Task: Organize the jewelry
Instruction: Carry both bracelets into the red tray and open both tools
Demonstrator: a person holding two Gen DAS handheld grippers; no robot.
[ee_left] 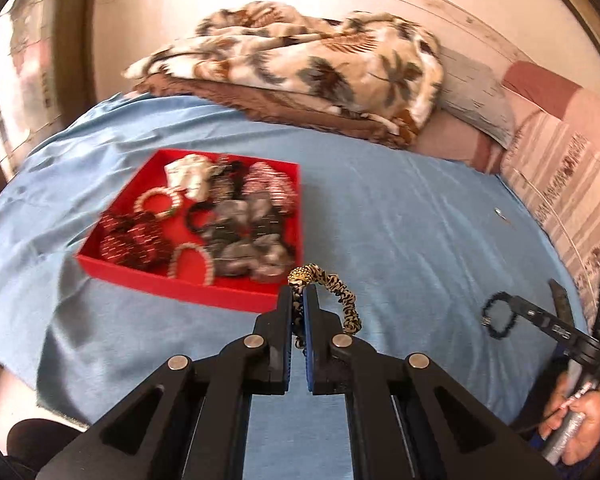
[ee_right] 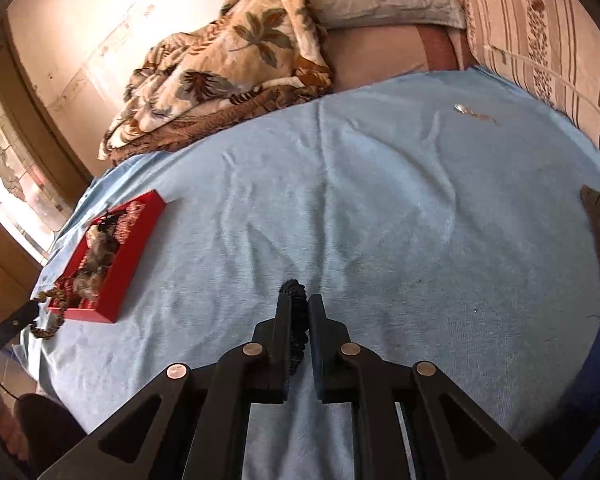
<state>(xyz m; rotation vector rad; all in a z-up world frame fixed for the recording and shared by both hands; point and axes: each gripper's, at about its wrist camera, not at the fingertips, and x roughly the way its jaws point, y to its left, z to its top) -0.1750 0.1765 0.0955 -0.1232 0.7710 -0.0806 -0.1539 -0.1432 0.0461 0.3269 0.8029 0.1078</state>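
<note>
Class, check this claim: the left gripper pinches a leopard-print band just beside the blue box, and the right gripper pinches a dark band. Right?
Not quite: the box is red, as the left wrist view shows. The left gripper does pinch the leopard-print band; the right gripper pinches the dark band.

left tool (ee_left: 299,294) clamps leopard-print scrunchie (ee_left: 342,298) | red tray (ee_left: 188,286) beside, contents blurred

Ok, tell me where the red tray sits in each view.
Left wrist view: the red tray lies left of centre on the blue sheet, just beyond the left gripper.
Right wrist view: the tray is at the far left edge.
Shared landmark: the leaf-print blanket at the top of both.
</note>
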